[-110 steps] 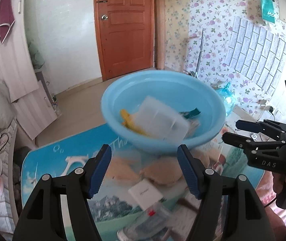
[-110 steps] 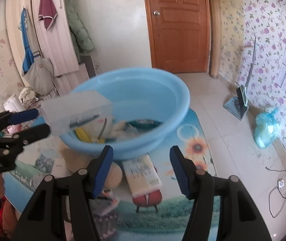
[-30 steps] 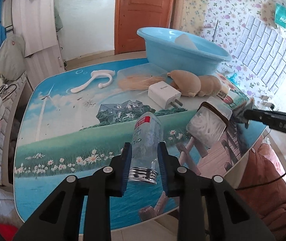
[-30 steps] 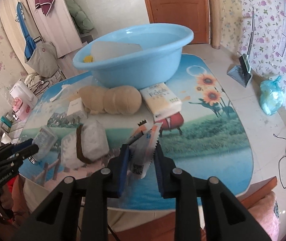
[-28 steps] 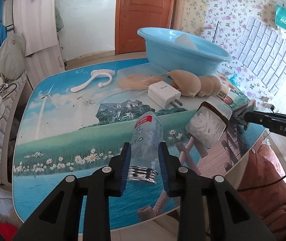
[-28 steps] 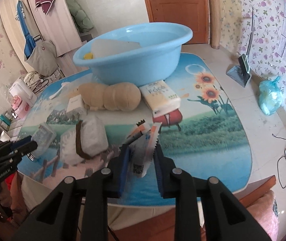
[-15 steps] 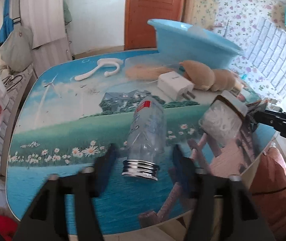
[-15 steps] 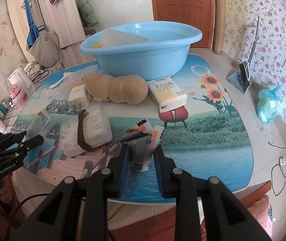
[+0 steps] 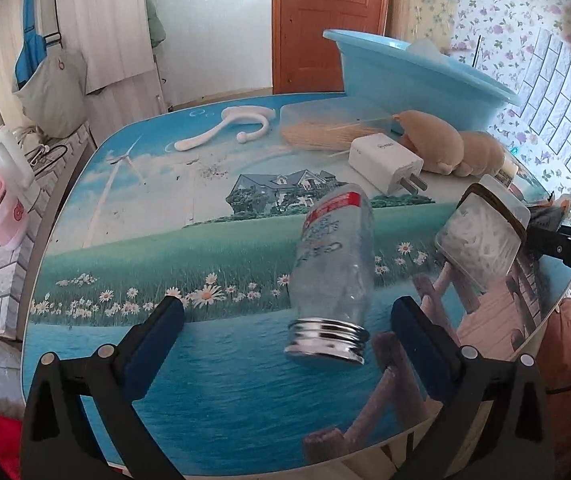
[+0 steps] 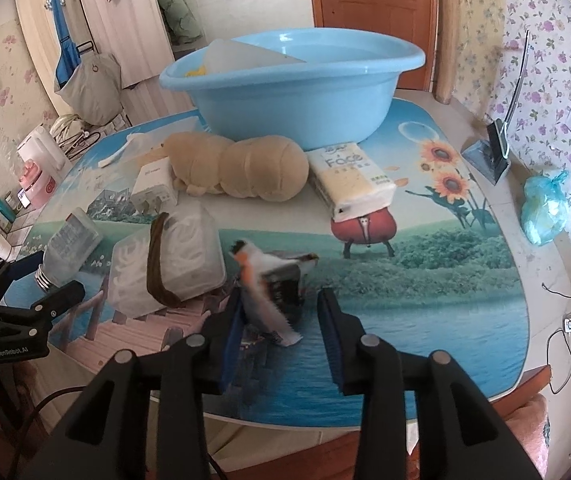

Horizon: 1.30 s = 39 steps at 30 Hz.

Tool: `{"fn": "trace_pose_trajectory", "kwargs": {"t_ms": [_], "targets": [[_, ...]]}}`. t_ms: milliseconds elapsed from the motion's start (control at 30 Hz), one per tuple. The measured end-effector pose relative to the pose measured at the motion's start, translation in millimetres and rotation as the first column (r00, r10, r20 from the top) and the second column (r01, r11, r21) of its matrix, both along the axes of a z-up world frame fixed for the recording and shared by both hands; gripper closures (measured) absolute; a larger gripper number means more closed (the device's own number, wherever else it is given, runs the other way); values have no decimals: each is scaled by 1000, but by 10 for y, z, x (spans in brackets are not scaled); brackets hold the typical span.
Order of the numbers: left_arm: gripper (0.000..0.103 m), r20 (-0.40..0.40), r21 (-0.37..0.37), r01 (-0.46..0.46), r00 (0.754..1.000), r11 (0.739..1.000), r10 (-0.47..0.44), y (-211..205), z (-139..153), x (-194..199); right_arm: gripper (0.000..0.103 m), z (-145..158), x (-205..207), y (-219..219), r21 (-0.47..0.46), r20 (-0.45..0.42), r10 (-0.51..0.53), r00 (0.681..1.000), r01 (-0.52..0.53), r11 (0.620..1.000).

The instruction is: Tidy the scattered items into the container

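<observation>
The light blue basin [image 10: 293, 88] stands at the table's far side and holds a translucent box and something yellow; it also shows in the left wrist view [image 9: 417, 76]. My left gripper [image 9: 287, 334] is open, its fingers either side of the metal neck of a clear plastic bottle [image 9: 335, 276] lying on the table. My right gripper [image 10: 281, 320] is open; a blurred snack packet [image 10: 273, 280] lies between its fingers, against the left one.
On the table lie a cotton swab box [image 10: 169, 256], a white charger [image 9: 385, 164], a beige plush toy [image 10: 241, 172], a tissue pack [image 10: 349, 176], a bag of toothpicks [image 9: 333, 130] and a white hook [image 9: 225, 130]. The table edge is near both grippers.
Both grippers have opened. The left one let go of the bottle's neck, the right one let go of the snack packet, which now drops blurred onto the table.
</observation>
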<state>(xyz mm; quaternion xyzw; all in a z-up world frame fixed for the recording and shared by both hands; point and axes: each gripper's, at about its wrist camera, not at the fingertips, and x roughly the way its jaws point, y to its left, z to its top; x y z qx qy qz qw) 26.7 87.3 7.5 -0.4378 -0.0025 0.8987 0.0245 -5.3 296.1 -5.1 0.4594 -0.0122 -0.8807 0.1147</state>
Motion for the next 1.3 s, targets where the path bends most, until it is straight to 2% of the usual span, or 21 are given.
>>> {"fn": "trace_pose_trajectory", "kwargs": {"t_ms": [1300], "targets": [[0, -4, -3, 2, 1000, 1000, -2, 10, -17, -50, 67, -11, -26, -15, 13, 9, -2, 1000, 2, 1000]]}}
